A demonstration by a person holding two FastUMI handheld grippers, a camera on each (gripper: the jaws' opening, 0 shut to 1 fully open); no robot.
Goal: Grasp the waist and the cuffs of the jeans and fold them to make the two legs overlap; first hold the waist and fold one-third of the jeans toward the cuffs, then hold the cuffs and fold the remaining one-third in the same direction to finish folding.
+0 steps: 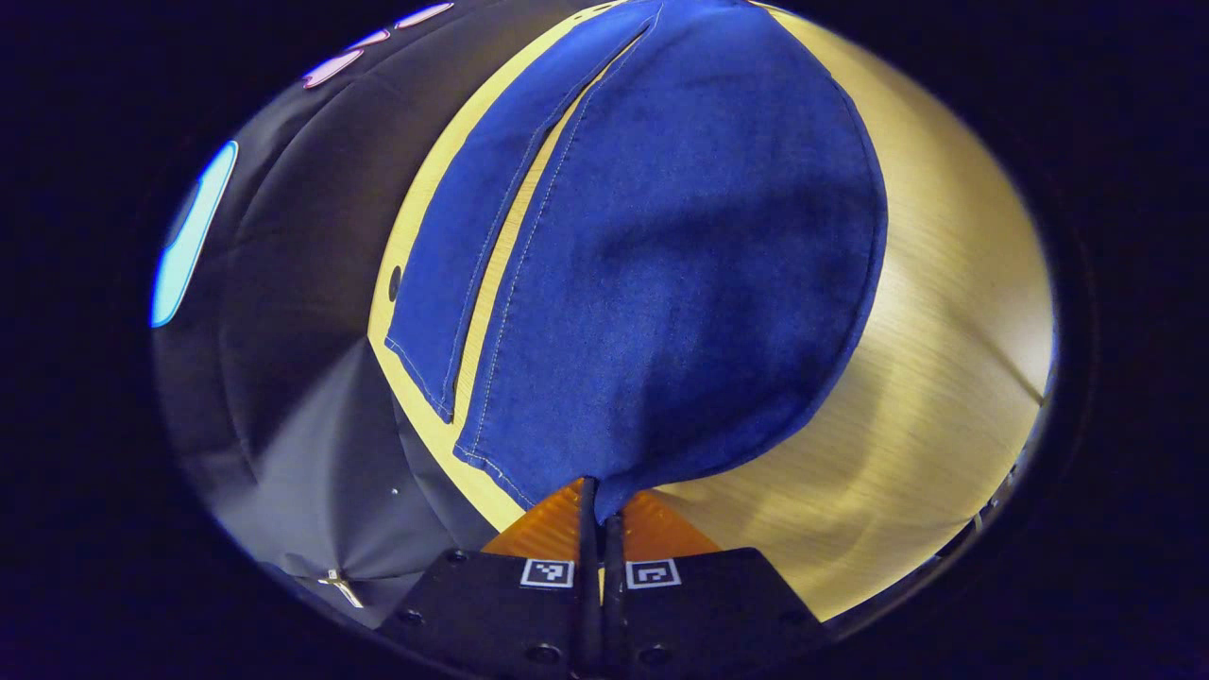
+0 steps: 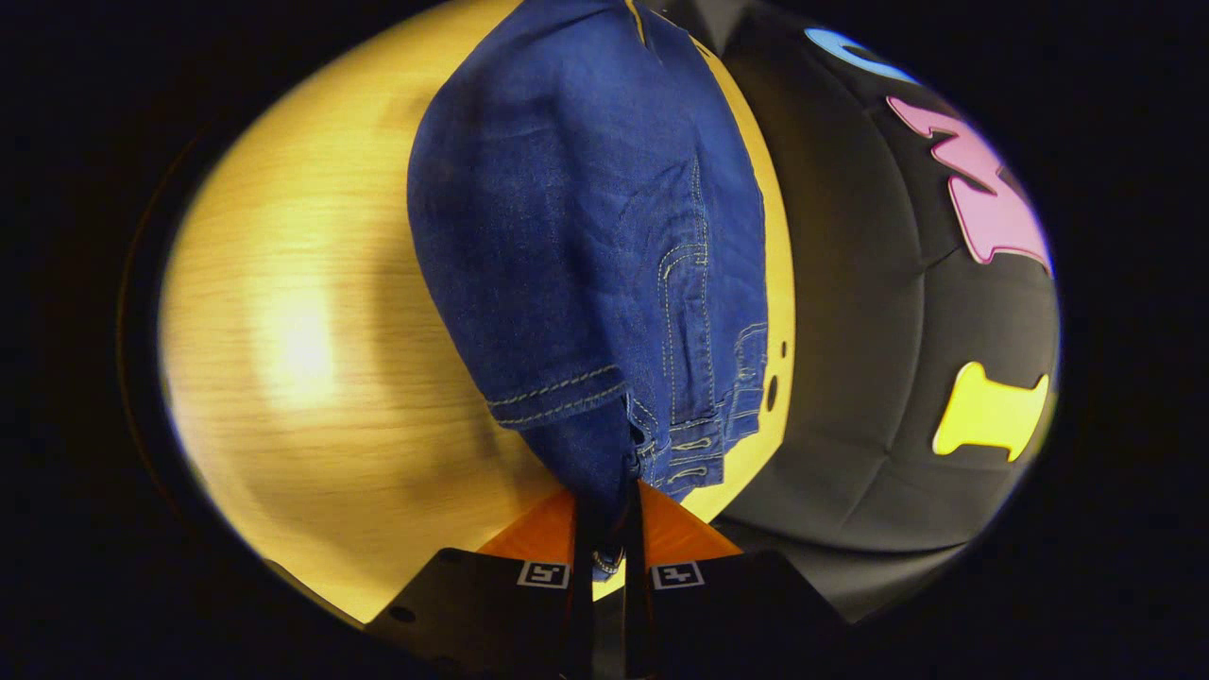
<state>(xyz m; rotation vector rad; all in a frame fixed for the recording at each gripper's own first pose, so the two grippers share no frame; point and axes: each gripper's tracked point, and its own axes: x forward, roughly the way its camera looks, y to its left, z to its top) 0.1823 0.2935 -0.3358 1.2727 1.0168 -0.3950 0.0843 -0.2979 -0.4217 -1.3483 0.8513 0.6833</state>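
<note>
Denim, dark blue and pale-stitched: the jeans [image 1: 661, 264] stretch away from both sets of jaws across a pale wood counter [image 1: 945, 378]. The left gripper [image 1: 601, 515] has its jaws closed down to a slit on a cuff corner, one leg lifted ahead of it and the other leg lying flat just to its left. The right gripper [image 2: 604, 515] is likewise pinched tight on the bunched waistband [image 2: 614, 434], belt loops and pocket seams just beyond its tips. I judge the cloth soft and fairly weighty, prone to sag between grips, so hemmed edges and waistband are the firmest places to hold. Beyond the jeans, the counter edge runs close beside the booth's black cloth wall [image 2: 850, 378]; nothing else stands in the way.
</note>
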